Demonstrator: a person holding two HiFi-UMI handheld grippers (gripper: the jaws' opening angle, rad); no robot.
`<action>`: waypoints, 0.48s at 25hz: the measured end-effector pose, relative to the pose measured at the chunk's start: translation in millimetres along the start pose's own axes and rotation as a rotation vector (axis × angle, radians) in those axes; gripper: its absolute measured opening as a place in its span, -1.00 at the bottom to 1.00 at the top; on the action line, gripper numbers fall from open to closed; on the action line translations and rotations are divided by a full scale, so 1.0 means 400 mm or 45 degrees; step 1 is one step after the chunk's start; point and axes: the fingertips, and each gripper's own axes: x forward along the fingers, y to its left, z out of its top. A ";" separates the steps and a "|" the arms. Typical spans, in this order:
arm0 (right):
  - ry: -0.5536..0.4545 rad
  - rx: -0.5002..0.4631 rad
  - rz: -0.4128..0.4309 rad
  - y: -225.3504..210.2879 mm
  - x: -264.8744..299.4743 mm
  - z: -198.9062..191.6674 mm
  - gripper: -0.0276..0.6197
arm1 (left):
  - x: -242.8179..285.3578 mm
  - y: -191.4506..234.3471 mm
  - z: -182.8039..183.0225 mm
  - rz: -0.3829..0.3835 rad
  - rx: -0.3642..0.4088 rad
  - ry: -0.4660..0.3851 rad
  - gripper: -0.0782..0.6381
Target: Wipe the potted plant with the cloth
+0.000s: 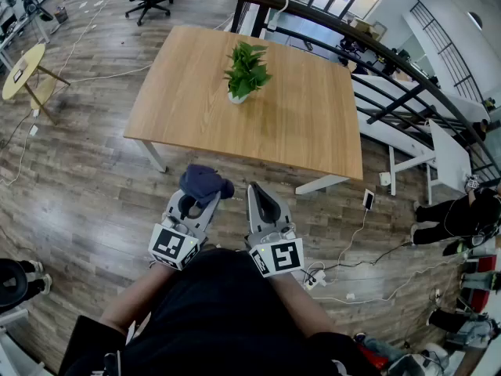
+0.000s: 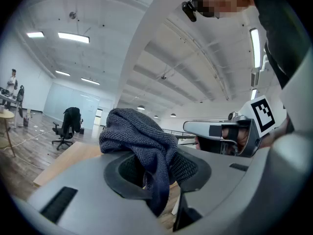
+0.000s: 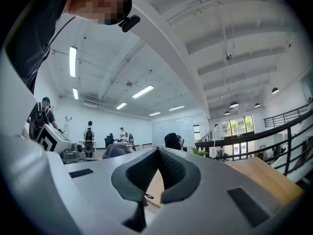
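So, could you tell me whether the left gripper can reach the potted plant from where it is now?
Probably not yet: the left gripper, shut on the dark cloth, hangs over the floor short of the table, and the potted plant stands mid-table. Nothing blocks the way, though.

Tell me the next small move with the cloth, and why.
Probably step forward and carry the left gripper toward the potted plant. It is shut on the cloth but hangs over the floor, short of the table, and the plant stands near the tabletop's middle.
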 end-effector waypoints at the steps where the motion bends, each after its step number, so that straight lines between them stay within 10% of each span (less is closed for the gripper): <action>1: -0.012 -0.022 0.000 -0.009 0.004 0.004 -0.86 | 0.015 -0.004 0.005 -0.008 0.005 -0.008 -0.40; 12: 0.024 0.076 0.018 -0.118 -0.068 -0.048 -0.86 | 0.080 -0.067 0.005 0.104 0.029 -0.067 -0.40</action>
